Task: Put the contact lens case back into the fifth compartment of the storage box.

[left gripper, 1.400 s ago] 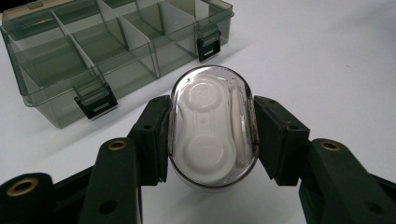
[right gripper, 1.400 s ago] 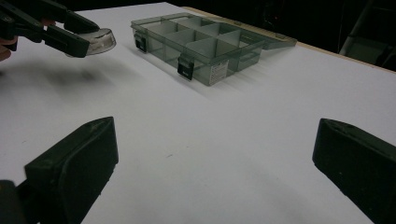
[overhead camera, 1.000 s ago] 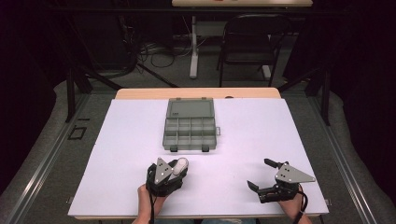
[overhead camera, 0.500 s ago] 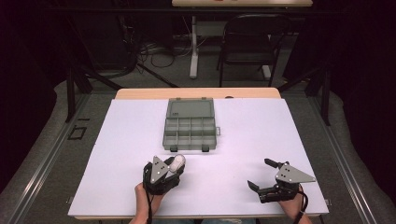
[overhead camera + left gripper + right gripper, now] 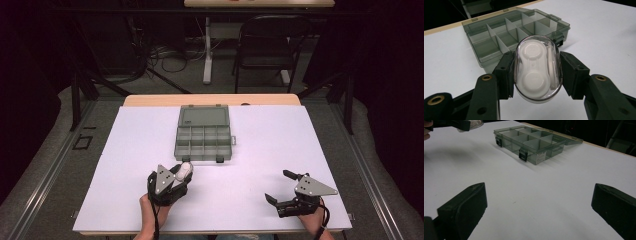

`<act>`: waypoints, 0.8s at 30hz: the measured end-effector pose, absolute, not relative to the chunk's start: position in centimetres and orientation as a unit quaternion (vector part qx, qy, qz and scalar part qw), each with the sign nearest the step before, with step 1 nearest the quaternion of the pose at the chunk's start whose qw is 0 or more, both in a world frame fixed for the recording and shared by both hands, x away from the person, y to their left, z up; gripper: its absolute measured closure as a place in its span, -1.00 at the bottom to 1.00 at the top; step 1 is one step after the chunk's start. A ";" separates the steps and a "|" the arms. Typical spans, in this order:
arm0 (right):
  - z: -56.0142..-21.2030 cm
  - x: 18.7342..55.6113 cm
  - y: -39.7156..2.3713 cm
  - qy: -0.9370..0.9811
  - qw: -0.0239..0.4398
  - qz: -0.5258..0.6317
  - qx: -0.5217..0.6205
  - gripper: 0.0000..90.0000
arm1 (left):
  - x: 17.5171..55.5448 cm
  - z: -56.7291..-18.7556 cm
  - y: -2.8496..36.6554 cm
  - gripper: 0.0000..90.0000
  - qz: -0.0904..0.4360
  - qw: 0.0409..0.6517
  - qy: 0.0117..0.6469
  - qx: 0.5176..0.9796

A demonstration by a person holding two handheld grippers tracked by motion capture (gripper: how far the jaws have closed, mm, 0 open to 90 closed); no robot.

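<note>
My left gripper (image 5: 181, 174) is shut on a clear oval case with a white contact-lens holder inside (image 5: 537, 68), held above the white table near its front. The case (image 5: 184, 171) points toward a grey divided organizer box (image 5: 203, 134) lying open just beyond it. In the left gripper view the box (image 5: 506, 37) shows several bare compartments, its lid laid back flat. My right gripper (image 5: 280, 186) stands open low over the front right of the table, with nothing between its jaws. The right gripper view shows the box (image 5: 534, 142) far off.
A white sheet covers the table (image 5: 300, 145), with a wooden edge (image 5: 210, 100) at the back. A black chair (image 5: 272, 45) and cables stand on the floor beyond. Wide bare surface lies between the grippers and at both sides of the box.
My left gripper with the case has shifted slightly forward and right toward the box. The right gripper has hardly moved.
</note>
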State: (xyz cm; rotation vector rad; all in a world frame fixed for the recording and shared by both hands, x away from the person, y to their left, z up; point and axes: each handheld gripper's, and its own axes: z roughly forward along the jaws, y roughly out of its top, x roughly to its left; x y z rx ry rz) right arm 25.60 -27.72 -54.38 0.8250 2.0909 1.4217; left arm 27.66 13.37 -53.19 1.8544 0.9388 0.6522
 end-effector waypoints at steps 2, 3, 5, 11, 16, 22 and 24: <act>-54.4 25.6 -27.7 0.764 0.240 0.518 0.300 -1.00 | 27.7 -53.1 13.5 0.09 0.267 0.463 0.384 0.753; -54.4 25.6 -27.7 0.764 0.240 0.518 0.300 -1.00 | 27.8 -53.1 13.6 0.09 0.268 0.464 0.385 0.752; -54.4 25.7 -27.7 0.765 0.239 0.518 0.300 -1.00 | 27.8 -53.1 13.7 0.09 0.269 0.464 0.386 0.751; -54.4 25.7 -27.7 0.765 0.238 0.518 0.299 -1.00 | 28.0 -53.0 14.1 0.09 0.273 0.464 0.391 0.747; -54.5 25.7 -27.7 0.764 0.237 0.519 0.301 -1.00 | 28.1 -52.9 14.4 0.09 0.277 0.464 0.395 0.743; -54.4 25.7 -27.7 0.764 0.238 0.519 0.301 -1.00 | 28.2 -52.8 14.7 0.09 0.280 0.461 0.398 0.742; -54.4 25.7 -27.7 0.764 0.238 0.519 0.301 -1.00 | 28.3 -52.8 14.8 0.09 0.281 0.462 0.398 0.741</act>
